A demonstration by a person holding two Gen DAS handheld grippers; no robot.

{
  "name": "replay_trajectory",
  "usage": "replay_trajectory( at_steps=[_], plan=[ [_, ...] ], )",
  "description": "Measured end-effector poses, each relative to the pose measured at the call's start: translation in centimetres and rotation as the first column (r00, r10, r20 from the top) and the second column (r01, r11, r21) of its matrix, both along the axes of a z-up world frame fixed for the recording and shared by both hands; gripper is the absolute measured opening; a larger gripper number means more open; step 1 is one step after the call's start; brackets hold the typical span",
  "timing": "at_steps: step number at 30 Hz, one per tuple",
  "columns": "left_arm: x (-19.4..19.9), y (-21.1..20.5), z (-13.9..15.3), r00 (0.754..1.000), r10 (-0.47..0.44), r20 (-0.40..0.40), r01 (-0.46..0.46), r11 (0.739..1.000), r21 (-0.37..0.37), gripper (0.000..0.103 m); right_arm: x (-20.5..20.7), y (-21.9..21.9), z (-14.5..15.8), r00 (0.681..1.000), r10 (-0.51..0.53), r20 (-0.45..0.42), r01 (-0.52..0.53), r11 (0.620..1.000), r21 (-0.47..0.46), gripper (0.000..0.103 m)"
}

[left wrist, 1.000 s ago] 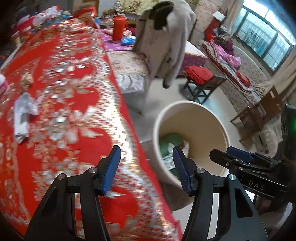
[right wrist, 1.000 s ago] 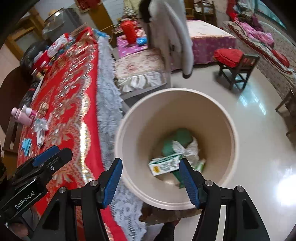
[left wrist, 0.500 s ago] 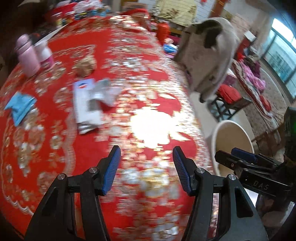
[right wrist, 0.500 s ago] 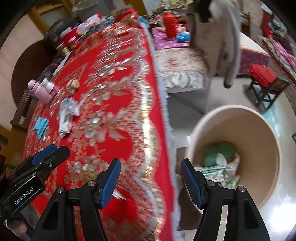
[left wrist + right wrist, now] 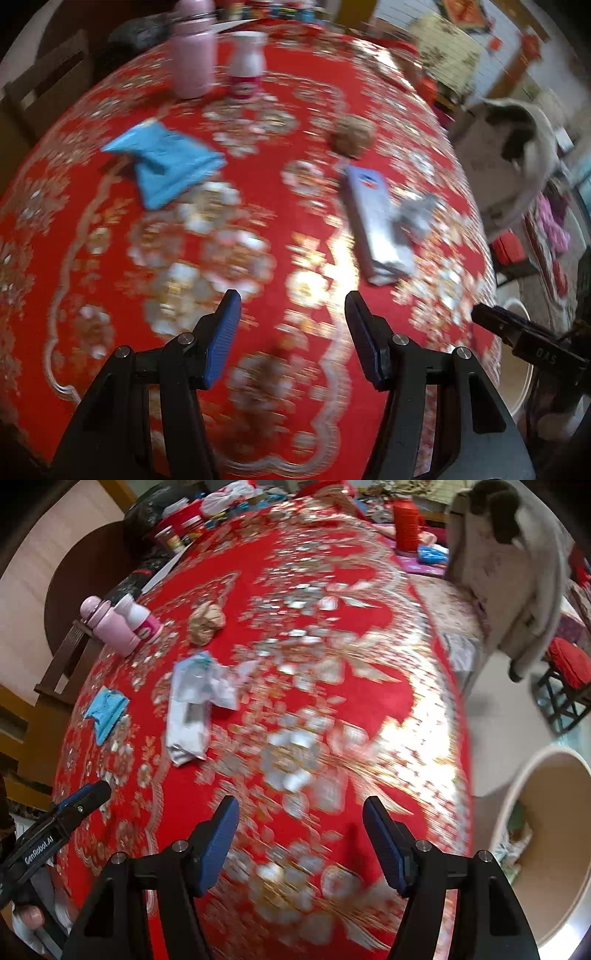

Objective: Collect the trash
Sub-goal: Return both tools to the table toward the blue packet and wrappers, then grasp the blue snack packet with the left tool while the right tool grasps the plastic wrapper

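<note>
My left tongs hang released over the near edge of the bench, nothing between the blue pads. My right tongs are also released and empty over the same near edge; their jaws have just been opening.

Going left to right across the red and gold cloth: a pink bottle and a white bottle stand side by side by the far left edge, touching or nearly so. Nearer me, a blue wrapper lies flat by the left edge, well apart from the rest. Toward the middle sits a brown paper ball, and just in front of it a long silver pack, lying lengthwise toward me, with a crumpled wrapper touching its right side. Bare cloth lies between my tongs and these pieces; nothing stands in the way.

Along the far edge in the right wrist view are jars and plastic bags, too blurred to tell apart. Off the right edge a grey coat hangs over a chair, with a red flask behind it and a red stool on the floor. The bin stands on the floor by the near right corner, with some rubbish in it.
</note>
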State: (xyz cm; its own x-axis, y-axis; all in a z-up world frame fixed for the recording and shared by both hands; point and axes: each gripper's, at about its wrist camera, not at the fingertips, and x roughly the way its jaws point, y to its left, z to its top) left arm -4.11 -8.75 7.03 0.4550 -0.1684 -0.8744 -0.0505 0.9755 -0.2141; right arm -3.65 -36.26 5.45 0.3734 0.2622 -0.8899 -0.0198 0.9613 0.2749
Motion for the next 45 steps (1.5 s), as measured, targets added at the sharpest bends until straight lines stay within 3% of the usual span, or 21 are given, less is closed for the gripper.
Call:
replay_trajectory(
  at_steps=[7,12,16,21,29,32,33,36,45],
  plan=[
    [3.7,7.4,0.0,0.988,0.155,-0.008,-0.155,0.987,-0.051,0.057,2.9,3.2,-0.5,0.999,0.031,-0.009,-0.030,1.000,0.003,0.070],
    [7.2,11.3,-0.9,0.962,0.268,-0.042,-0.271,0.953,-0.133,0.057,4.9,4.0,-0.4,1.000,0.019,0.000,-0.019,1.000,0.005,0.071],
    [9.2,12.8,-1.7,0.945,0.324,-0.055,-0.328,0.932,-0.153,0.057,6.7,4.0,-0.5,1.000,-0.008,0.001,0.008,1.000,0.023,0.071],
    [11.7,13.4,-3.4,0.936,0.342,-0.077,-0.350,0.927,-0.135,0.057,8.4,4.6,-0.9,1.000,-0.004,-0.005,0.005,1.000,0.030,0.071],
    [13.8,12.6,-4.1,0.944,0.324,-0.065,-0.328,0.941,-0.077,0.058,10.4,4.8,-1.8,1.000,-0.029,0.003,0.029,0.997,0.066,0.070],
    [13.6,12.4,-4.2,0.949,0.312,-0.047,-0.315,0.947,-0.070,0.057,10.8,4.7,-2.2,1.000,-0.023,0.002,0.023,0.995,0.100,0.044],
    [13.5,12.4,-4.3,0.951,0.307,-0.041,-0.309,0.948,-0.071,0.050,10.8,4.6,-2.3,1.000,-0.025,0.006,0.024,0.994,0.105,0.041],
    [13.1,12.2,-4.1,0.959,0.282,-0.038,-0.285,0.955,-0.085,0.044,10.4,4.4,-2.0,0.999,-0.018,0.029,0.014,0.993,0.119,0.029],
    [10.7,9.9,-1.8,0.983,0.183,-0.008,-0.182,0.974,-0.134,0.038,8.9,4.2,0.0,0.997,0.012,0.076,-0.019,0.995,0.099,0.026]
  ],
)
